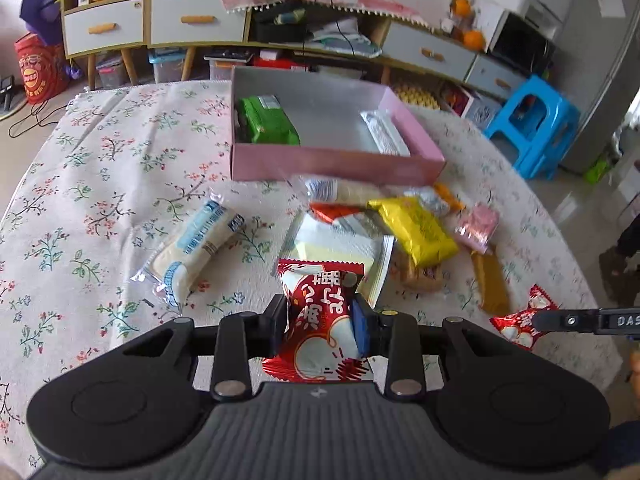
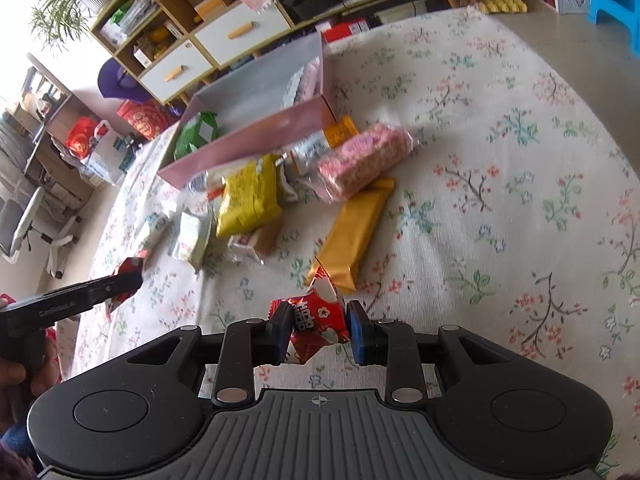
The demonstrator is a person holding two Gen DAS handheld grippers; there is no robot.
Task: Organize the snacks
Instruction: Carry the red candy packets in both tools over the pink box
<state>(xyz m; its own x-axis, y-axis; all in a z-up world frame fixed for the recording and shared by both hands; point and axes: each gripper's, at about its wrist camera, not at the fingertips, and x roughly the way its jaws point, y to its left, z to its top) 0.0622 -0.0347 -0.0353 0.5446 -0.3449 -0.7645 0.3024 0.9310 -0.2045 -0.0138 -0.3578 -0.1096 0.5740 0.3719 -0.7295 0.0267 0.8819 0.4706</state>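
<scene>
Left gripper (image 1: 320, 322): jaws pinched on a red snack packet (image 1: 320, 320), held upright at lower centre of the left wrist view, long axis running away from the camera toward the box.
Right gripper (image 2: 318, 330): jaws closed around a second red snack packet (image 2: 320, 316), crumpled, at lower centre of the right wrist view; whether both pads bear on it cannot be told for certain, the right pad showing a slight gap.
Governing relation: pink box (image 1: 320, 164) lies straight ahead of the left jaws, beyond the loose pile; from the right jaws it lies ahead and to upper left. Left hand judged the nearer and better aligned.
Red packets held: two, one per gripper.
Loose pile, mid-frame: white cake roll packet (image 1: 196, 248) lying diagonally, left of the pile; silver flat pouch (image 1: 344, 248) just ahead of the left jaws; yellow packet (image 1: 416, 232); gold bar (image 2: 356, 236), long axis pointing toward the box; pink wafer pack (image 2: 364, 164) resting partly on the gold bar's far end; several smaller wrappers, count uncertain.
Box contents: two, a green packet (image 1: 268, 120) at its left end, a white wrapped bar (image 1: 384, 132) along its right wall.
Surface: floral tablecloth (image 1: 100, 160).
Progress: judged early; most snacks are outside the box.
</scene>
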